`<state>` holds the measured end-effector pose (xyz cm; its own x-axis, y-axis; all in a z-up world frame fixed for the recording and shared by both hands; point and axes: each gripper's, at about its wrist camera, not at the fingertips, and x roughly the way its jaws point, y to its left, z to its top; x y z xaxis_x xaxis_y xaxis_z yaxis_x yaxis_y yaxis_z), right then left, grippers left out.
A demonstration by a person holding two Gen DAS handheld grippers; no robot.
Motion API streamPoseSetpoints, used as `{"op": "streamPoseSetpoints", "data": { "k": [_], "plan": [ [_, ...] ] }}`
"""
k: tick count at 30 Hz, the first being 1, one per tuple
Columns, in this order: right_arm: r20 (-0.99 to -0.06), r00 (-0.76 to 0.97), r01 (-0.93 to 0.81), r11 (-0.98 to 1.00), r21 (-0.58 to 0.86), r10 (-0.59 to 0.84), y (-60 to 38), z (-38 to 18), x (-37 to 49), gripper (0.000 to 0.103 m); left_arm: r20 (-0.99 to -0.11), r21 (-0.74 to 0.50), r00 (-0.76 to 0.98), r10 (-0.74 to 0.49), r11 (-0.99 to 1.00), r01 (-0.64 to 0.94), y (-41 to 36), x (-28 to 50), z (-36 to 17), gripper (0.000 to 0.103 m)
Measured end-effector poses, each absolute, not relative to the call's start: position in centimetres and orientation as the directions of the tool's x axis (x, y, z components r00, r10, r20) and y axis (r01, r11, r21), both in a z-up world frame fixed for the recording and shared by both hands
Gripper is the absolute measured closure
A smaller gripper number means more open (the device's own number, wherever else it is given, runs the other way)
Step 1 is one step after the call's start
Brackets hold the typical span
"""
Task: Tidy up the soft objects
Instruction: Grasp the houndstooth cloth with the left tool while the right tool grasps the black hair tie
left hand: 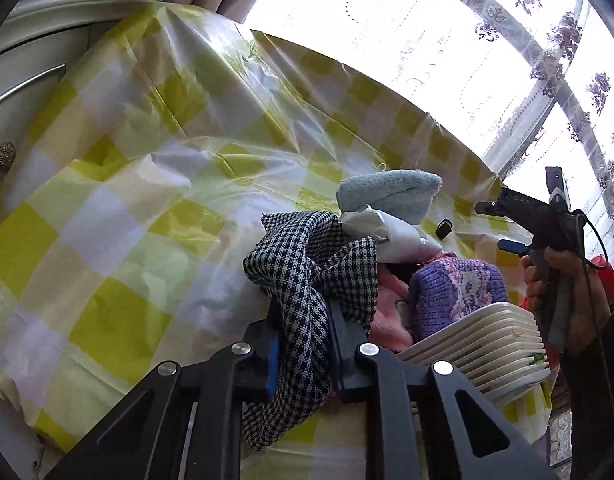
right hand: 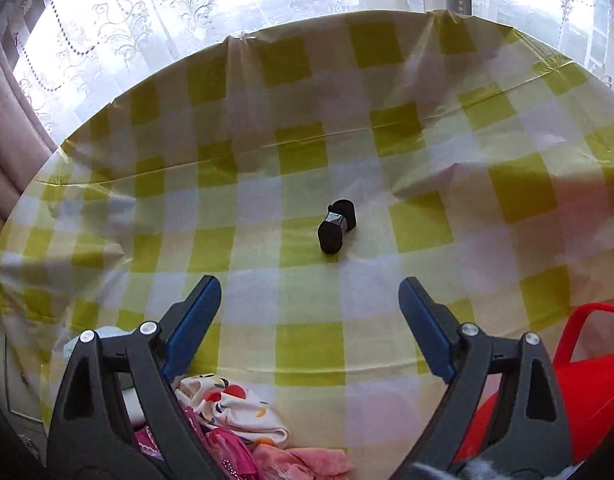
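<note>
Worktop (right hand: pixel 307 344) under a glossy yellow-and-white checked plastic cloth fills both views; its far edge curves just before sheer embroidered curtains (right hand: pixel 119 20), and most of its surface lies bare. Soft things heap at the near side: a black-and-white houndstooth cloth (left hand: pixel 307 276), a light blue terry towel (left hand: pixel 387 192), a purple knitted piece (left hand: pixel 455 288) and pink garments (right hand: pixel 299 458), beside a ribbed cream plastic basket (left hand: pixel 479 344). A red plastic container (right hand: pixel 587 384) sits at the right edge. The left gripper (left hand: pixel 303 360) has its fingers pinching the houndstooth cloth. The right gripper (right hand: pixel 311 320) has its fingers spread wide over bare cloth. A small black clip (right hand: pixel 335 226) lies alone mid-worktop. Faint lettering on the right gripper's body is unreadable.
</note>
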<state>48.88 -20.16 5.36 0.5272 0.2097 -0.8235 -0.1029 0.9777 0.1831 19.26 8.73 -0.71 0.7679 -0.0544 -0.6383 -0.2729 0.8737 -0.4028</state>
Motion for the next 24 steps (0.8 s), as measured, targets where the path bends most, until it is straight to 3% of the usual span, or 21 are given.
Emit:
{"op": "streamPoseSetpoints", "data": {
  "k": [4, 12, 15, 21, 24],
  "plan": [
    [-0.830, 0.531, -0.096, 0.985, 0.141, 0.170, -19.6, 3.8, 51.1, 0.012, -0.618, -0.399, 0.786, -0.037, 0.875, -0.273, 8.6, 19.0, -0.3, 0.083],
    [-0.870, 0.487, -0.036, 0.997, 0.069, 0.078, -19.4, 0.6, 55.7, 0.024, -0.599, -0.376, 0.800, -0.002, 0.884, -0.279, 8.3, 19.0, 0.1, 0.083],
    [-0.882, 0.467, -0.037, 0.998, 0.054, 0.065, -19.0, -0.6, 56.6, 0.035, -0.598, -0.379, 0.801, -0.004, 0.882, -0.279, 8.3, 19.0, 0.0, 0.083],
    [-0.893, 0.447, -0.046, 0.999, 0.023, 0.041, -18.8, -2.3, 57.1, 0.079, -0.598, -0.382, 0.801, -0.013, 0.884, -0.271, 8.2, 19.1, -0.1, 0.083],
    [-0.888, 0.455, -0.068, 0.997, 0.040, 0.066, -18.9, -2.0, 56.7, 0.081, -0.596, -0.390, 0.803, -0.016, 0.880, -0.272, 8.4, 19.1, -0.2, 0.083]
  ]
}}
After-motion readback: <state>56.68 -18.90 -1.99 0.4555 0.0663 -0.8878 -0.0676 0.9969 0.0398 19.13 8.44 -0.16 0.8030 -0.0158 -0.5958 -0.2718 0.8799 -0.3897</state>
